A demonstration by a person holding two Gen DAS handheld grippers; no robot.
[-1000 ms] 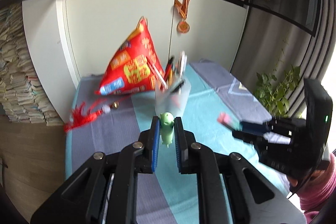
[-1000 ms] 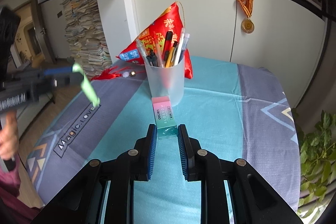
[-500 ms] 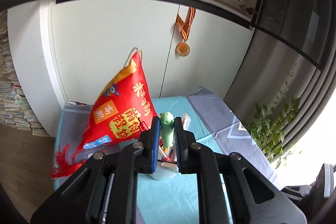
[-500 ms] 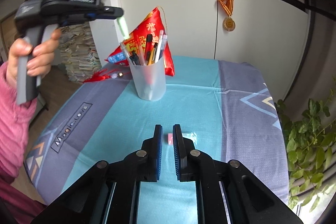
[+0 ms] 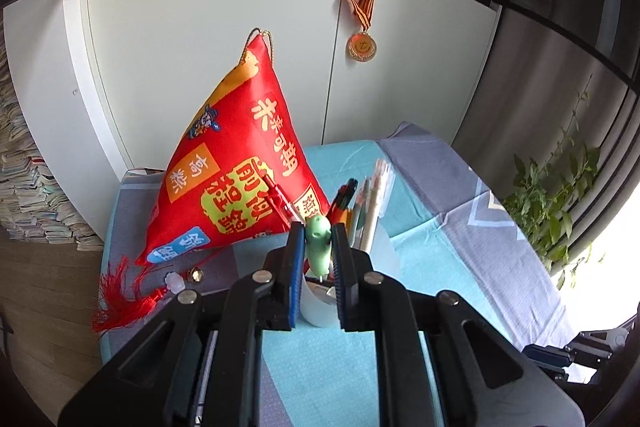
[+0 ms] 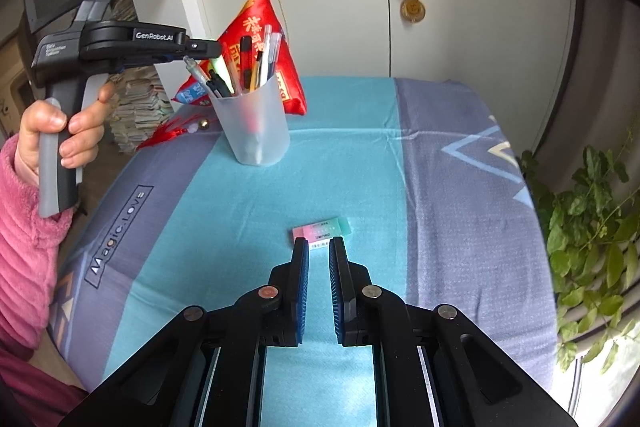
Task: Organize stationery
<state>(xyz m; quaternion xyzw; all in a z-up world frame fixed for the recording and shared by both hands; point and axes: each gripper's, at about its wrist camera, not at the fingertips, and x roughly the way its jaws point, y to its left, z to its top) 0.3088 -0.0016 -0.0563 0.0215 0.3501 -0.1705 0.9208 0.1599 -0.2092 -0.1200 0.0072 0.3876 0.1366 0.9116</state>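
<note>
Left gripper [image 5: 316,255], fingers clamped on the green pen [image 5: 318,247], now hangs over the cup [image 6: 254,125]; lower it straight. Right gripper's [image 6: 319,259] fingers are together, empty.

"GenRobot.AI" is showing white on the left gripper [image 6: 216,47]; "Magic.LOVE" is running along the tablecloth [image 6: 120,231] (the eraser's [image 6: 322,231] print is staying illegible).

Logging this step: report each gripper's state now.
Left gripper: shut on the green pen, above the pen cup.
Right gripper: shut, empty; eraser on the tablecloth.
</note>
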